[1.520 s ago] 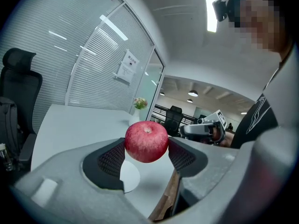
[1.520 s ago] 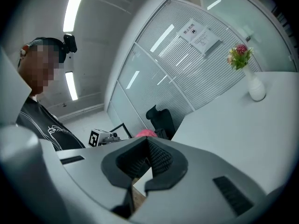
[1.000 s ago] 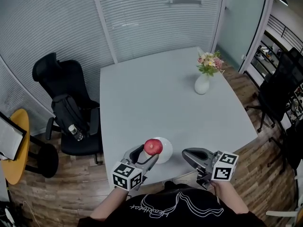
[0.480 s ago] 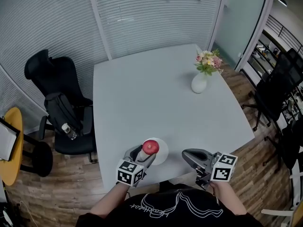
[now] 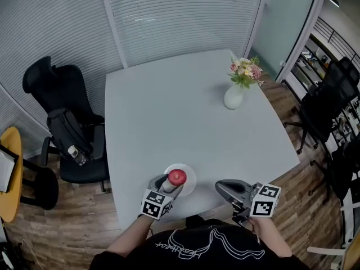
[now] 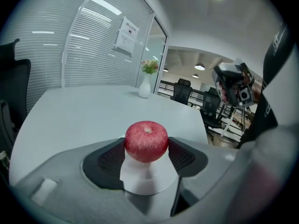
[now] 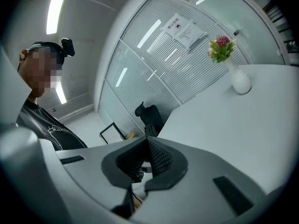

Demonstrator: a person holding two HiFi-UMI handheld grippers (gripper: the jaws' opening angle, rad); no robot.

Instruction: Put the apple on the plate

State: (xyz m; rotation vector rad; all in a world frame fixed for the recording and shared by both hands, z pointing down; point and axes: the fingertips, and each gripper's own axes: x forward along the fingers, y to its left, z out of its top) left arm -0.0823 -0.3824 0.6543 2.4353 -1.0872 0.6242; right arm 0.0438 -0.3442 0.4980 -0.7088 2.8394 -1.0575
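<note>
The left tongs (image 5: 170,184) pinch the apple (image 5: 178,177) between their pads, right over the white plate (image 5: 192,178) that lies just beneath the jaws. I cannot tell whether the fruit touches it yet. This looks like the placing step. The next move calls for settling the apple down, then spreading the jaws gently so it doesn't roll. The right tongs (image 5: 221,187), off to the side, are pressed together on nothing.

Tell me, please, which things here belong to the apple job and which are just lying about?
Job: apple, plate, left gripper, jaws shut on the apple.
Lying about: vase of flowers, black office chair, backpack, right gripper, empty.
</note>
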